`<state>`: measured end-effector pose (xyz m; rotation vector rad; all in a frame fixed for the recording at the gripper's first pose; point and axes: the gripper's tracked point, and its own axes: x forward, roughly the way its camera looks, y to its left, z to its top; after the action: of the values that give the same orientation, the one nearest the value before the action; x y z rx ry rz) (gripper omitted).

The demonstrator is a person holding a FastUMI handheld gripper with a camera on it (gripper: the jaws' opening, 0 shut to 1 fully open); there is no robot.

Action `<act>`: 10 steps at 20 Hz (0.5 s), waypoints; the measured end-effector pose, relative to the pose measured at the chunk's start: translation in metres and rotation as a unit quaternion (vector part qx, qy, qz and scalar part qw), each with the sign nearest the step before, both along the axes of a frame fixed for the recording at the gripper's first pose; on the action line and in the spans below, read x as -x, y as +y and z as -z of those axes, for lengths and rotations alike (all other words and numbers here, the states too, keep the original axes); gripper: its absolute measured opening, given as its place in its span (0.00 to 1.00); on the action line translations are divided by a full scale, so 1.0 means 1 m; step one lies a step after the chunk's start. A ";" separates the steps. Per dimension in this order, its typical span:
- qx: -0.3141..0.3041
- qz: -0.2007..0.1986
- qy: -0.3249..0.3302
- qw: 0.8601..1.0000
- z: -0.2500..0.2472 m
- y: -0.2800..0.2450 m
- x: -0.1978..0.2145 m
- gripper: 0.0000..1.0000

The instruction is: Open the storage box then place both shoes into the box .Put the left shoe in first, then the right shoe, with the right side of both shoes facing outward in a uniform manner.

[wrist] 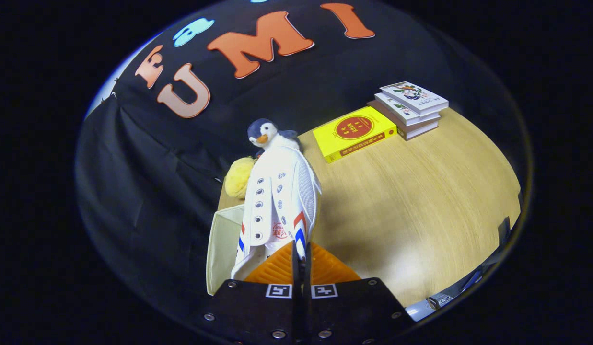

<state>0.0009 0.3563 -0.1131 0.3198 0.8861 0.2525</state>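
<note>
One wide wooden table [421, 201] took up most of what I saw, running out beyond the fingers to the booth's black cloth wall. At its far end I saw a stack of three books [409, 109], and touching or just beside that stack lay a yellow book [354, 132] flat on the wood. Nearer to me, just ahead of the fingers and a little off to one side, stood the cream storage box [226, 249]; I could see one pale wall and its rim, but I couldn't tell from here whether it was open. The white shoe [279, 203] with red and blue stripes and rows of metal eyelets hung lengthwise out from the gripper [301, 261], up off the table and partly over the box. The gripper's fingers were drawn close together, clamped on a thin edge of the shoe near its opening. Past the shoe's far end, a toy penguin [265, 132] peeked over it, and a fuzzy yellow plush [239, 177] sat beside it at the table's edge.
</note>
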 end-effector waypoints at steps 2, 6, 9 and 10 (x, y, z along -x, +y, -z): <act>0.001 -0.008 0.004 1.000 0.003 0.032 0.008 0.00; 0.001 -0.018 0.023 1.000 0.018 0.082 0.020 0.00; 0.035 -0.019 0.025 0.999 0.033 0.097 0.025 0.00; 0.044 -0.019 0.029 0.998 0.039 0.101 0.027 0.00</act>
<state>-0.0266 0.4568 -0.1516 0.2297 0.9587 0.2400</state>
